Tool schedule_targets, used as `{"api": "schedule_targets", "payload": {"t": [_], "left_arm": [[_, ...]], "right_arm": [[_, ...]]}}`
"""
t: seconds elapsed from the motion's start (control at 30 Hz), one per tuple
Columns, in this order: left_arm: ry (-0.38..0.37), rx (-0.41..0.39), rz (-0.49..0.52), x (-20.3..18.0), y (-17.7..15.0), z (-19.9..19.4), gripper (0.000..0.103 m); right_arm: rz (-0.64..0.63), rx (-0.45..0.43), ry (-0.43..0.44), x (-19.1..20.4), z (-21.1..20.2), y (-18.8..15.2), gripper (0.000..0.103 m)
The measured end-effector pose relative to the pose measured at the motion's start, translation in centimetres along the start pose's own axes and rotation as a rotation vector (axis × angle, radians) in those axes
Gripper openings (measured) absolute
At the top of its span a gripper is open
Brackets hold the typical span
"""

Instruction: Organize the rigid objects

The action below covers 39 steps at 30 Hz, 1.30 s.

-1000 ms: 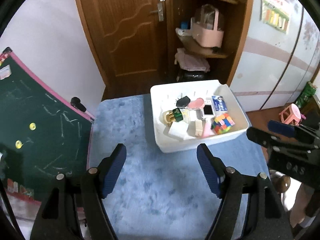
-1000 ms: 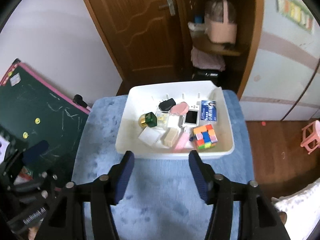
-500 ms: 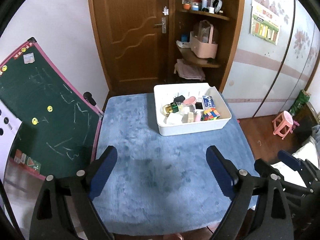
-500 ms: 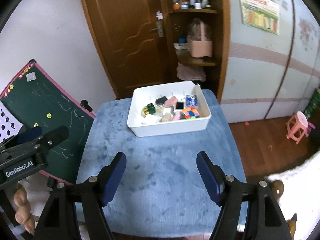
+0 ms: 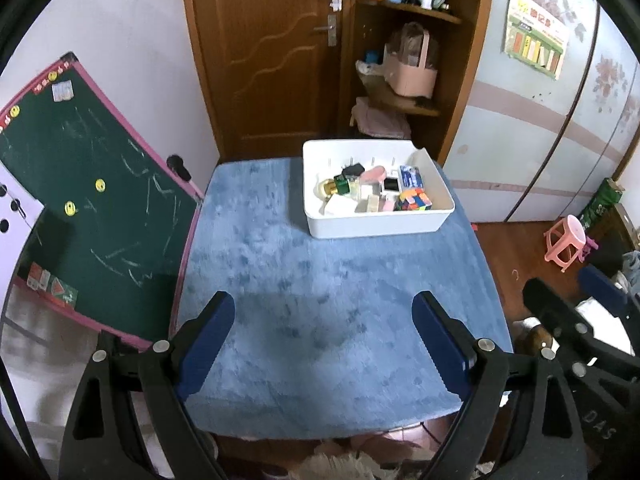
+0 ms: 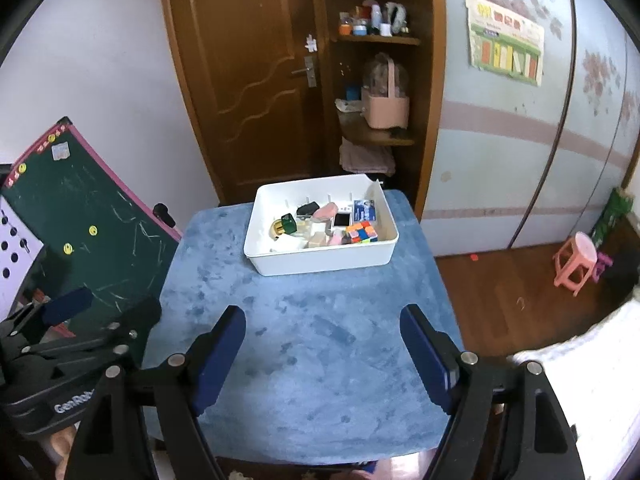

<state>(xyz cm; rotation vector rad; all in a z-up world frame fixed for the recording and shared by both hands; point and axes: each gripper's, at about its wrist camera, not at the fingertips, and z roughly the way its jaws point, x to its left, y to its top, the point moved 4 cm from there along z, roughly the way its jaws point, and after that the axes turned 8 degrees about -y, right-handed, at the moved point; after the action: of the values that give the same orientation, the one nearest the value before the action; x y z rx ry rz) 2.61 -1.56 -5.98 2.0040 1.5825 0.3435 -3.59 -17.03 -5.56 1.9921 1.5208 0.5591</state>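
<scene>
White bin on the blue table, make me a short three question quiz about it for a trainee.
1. True or false: the white bin stands at the far side of the blue table.
2. Which toy lies at the bin's front right corner? A puzzle cube, B ball, C doll.
3. Fill in: neither the left claw nor the right claw holds ____.

Key: 1 true; 2 A; 3 anything. Both stand wide over bare cloth, and the right claw's jaws are opening with nothing between them.
</scene>
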Motion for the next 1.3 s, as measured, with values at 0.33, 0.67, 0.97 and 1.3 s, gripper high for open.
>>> {"api": "schedule_targets", "payload": {"t": [0.33, 0.67, 0.97, 1.3], "left_arm": [[0.043, -0.004, -0.032, -0.5, -0.1, -0.2, 0.092], [0.066, 0.013, -0.039, -0.7, 0.2, 0.3, 0.092], [0.076, 0.02, -0.036, -0.7, 0.4, 0.6, 0.092], [0.082, 0.022, -0.034, -0.4, 0.5, 0.9, 0.092]], "right_arm": [[-0.047, -0.015, 0.011, 0.0, 0.2, 1.1, 0.08], [-0.051, 0.005, 0.02, -0.5, 1.1, 1.6, 0.08], [-0.049, 0.008, 0.026, -0.4, 1.8, 1.8, 0.08], [-0.053, -0.005, 0.032, -0.4, 2.1, 2.2, 0.08]]}}
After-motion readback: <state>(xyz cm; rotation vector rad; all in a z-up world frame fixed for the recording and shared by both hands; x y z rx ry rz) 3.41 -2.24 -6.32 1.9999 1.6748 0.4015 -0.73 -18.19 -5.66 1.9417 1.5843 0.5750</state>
